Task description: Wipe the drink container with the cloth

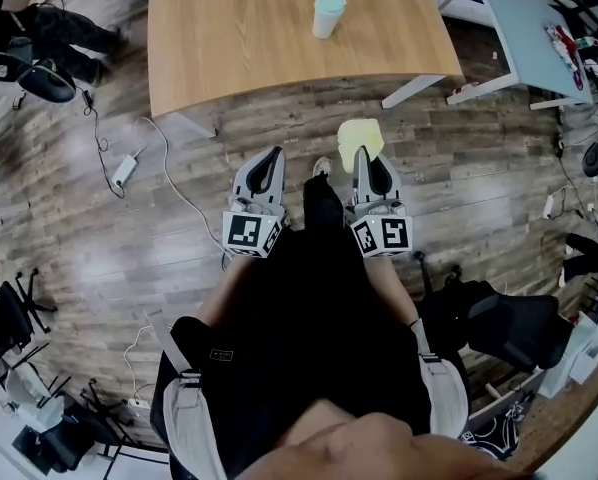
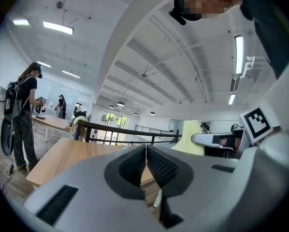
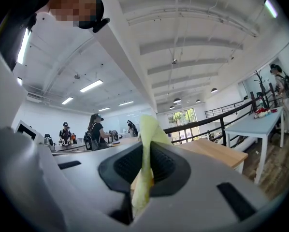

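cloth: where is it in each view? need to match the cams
Head view: cloth at centre, below the table's near edge, held by the right gripper.
Left gripper view: pale yellow shape right of centre.
Right gripper view: centre, pinched between the jaws.
Shared landmark: the wooden table.

One drink container (image 1: 328,15) stood toward the right edge of the one wooden table (image 1: 229,48); one pale table (image 1: 524,28) stood beyond. There was one cloth (image 1: 360,138) and two grippers: left gripper (image 1: 272,156), right gripper (image 1: 365,158).
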Demonstrator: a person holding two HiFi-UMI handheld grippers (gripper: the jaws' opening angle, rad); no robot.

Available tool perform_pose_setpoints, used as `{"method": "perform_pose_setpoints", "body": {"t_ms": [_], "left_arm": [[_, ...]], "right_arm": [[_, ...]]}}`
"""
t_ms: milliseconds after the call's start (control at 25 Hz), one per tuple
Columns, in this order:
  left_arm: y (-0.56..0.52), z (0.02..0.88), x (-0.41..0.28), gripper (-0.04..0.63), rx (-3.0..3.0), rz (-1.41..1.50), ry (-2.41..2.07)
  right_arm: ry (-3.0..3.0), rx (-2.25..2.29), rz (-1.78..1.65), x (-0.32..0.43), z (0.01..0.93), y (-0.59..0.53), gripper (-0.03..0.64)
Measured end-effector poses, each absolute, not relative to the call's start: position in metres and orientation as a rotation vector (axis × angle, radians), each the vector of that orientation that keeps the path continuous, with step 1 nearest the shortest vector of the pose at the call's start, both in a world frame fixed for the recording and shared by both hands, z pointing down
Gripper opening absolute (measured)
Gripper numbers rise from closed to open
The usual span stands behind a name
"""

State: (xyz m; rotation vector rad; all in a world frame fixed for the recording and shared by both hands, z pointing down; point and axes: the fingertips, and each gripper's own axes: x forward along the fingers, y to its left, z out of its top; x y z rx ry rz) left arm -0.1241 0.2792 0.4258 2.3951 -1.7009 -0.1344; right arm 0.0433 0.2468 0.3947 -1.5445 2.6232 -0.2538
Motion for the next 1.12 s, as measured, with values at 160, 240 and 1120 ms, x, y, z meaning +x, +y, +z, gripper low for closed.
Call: {"method": "perform_pose_setpoints", "body": {"t_ms": [160,240,1120], "left_arm": [[0.246,0.427,-0.124,0.025,2.386,-0.125,-1.708],[0.228,0.43,-0.119,0.025,2.385,-0.112,-1.7],[0.072,0.455,-0.061,0.025,2.301,0.017,-1.738]], "right_arm": [[2.632,-1.538,-0.253,0.043,0.394,0.214,0.044],[2.634,-1.537,-0.259,0.046,0.395,0.197,0.044],[2.714,-1.401,-0.378,0.093,0.425,0.031,0.043]]}}
